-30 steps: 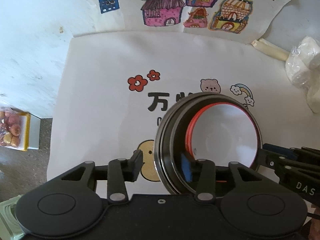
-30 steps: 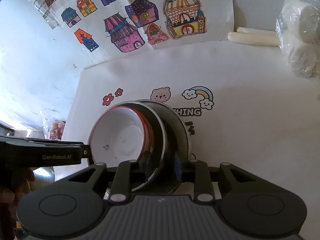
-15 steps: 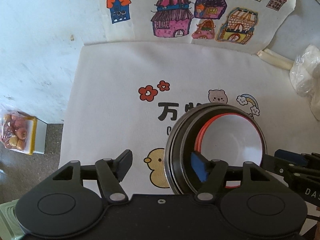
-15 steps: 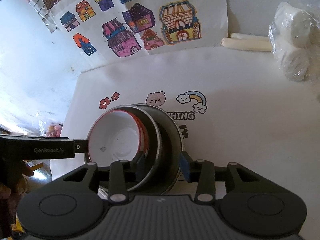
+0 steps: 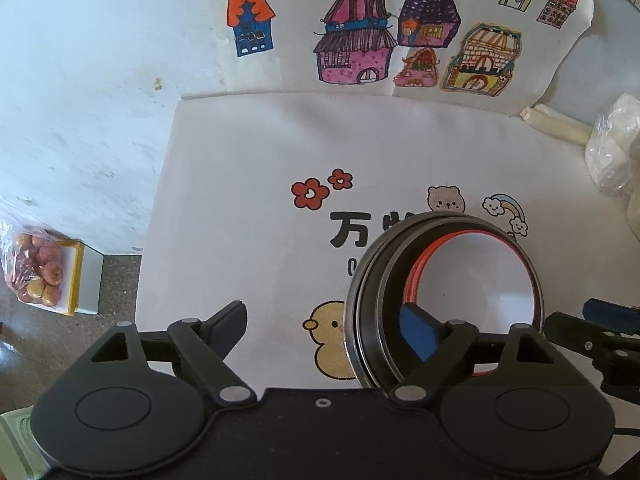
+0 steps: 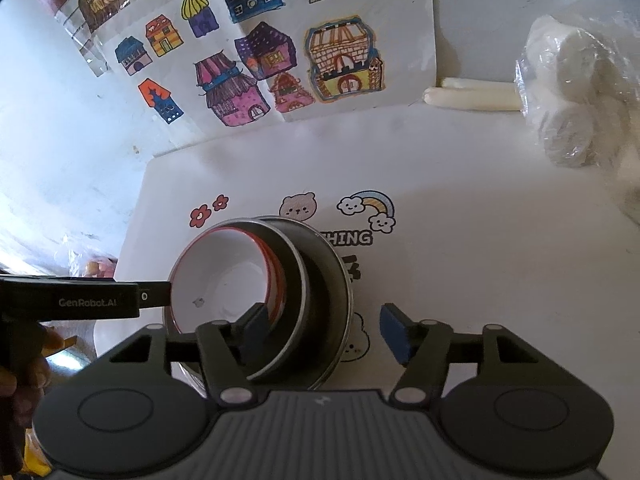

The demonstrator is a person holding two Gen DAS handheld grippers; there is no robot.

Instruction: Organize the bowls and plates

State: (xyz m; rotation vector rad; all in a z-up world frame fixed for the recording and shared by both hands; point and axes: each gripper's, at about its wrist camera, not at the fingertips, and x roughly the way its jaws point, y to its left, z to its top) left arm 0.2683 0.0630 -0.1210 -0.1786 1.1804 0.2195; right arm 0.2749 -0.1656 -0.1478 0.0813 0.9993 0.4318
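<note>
Steel bowls (image 5: 370, 300): nested, red-rimmed white bowl (image 5: 480, 280) innermost, at 3 o'clock.
Left gripper (image 5: 324, 328): spread.
Right gripper (image 6: 326, 330): spread.

Both wrist views look down, close; share nested bowls (image 5: 452, 292), mat (image 6: 480, 248).

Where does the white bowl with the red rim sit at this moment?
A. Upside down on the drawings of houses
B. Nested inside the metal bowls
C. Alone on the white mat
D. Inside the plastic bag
B: the white bowl with the red rim sits inside the stacked metal bowls, whose rims ring it in both views.
</note>
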